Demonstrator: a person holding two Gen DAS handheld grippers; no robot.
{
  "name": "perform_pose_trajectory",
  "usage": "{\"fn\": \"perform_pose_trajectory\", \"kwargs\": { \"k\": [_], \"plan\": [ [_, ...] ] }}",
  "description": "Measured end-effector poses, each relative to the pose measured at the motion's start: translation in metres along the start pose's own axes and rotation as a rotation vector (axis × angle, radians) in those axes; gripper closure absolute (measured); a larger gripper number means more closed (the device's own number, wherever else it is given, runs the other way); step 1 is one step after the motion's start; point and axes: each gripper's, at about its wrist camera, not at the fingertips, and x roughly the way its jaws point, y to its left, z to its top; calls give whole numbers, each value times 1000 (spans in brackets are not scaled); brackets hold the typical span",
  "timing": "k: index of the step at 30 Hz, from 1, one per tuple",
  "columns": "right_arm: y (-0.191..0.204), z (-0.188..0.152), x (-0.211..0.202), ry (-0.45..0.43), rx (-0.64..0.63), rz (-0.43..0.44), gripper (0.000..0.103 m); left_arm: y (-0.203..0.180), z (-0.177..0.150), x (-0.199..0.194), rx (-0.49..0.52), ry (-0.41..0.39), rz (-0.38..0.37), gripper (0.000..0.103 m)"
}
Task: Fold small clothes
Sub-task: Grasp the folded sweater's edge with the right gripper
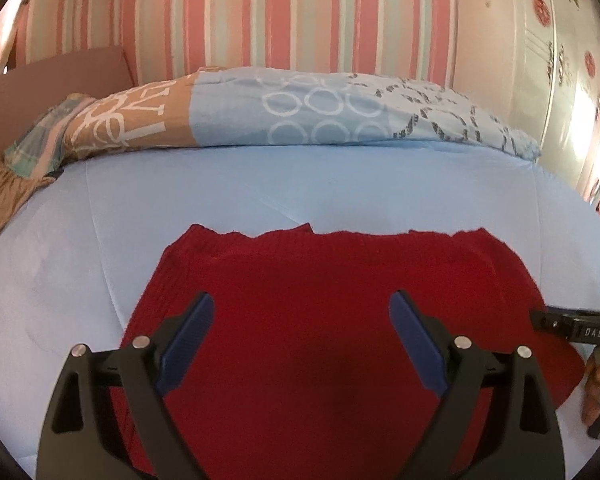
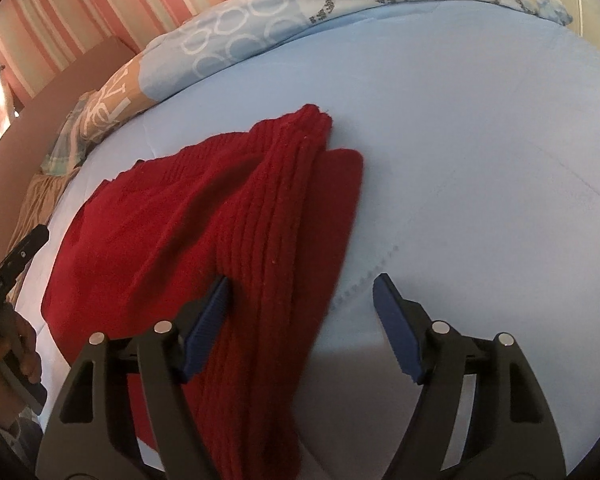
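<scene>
We had the red knitted garment (image 1: 320, 320) lying flat on the blue bed sheet (image 1: 260, 184), its long axis running left to right across us. Our left claw (image 1: 302, 330) hovered wide open over its middle, holding nothing. Our right claw (image 2: 300, 314) was also wide open and empty, straddling the ribbed right-hand edge (image 2: 276, 248), one finger over cloth, the other over bare sheet. We judged the right claw nearer that edge for the coming fold.

"DAS" is printed on the right gripper (image 1: 540, 322) body.
</scene>
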Motion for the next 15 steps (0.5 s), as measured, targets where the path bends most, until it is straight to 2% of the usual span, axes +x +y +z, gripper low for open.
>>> {"fn": "perform_pose_trajectory", "kwargs": {
  "k": [9, 12, 15],
  "plan": [
    [-5, 5, 12, 53, 45, 60, 31, -2, -9, 12, 0, 20, -19, 13],
    [-4, 1, 15, 65, 53, 119, 61, -2, -10, 14, -1, 20, -20, 13],
    [0, -1, 8, 46, 33, 118, 72, -1, -9, 15, -12, 30, -25, 13]
  ]
}}
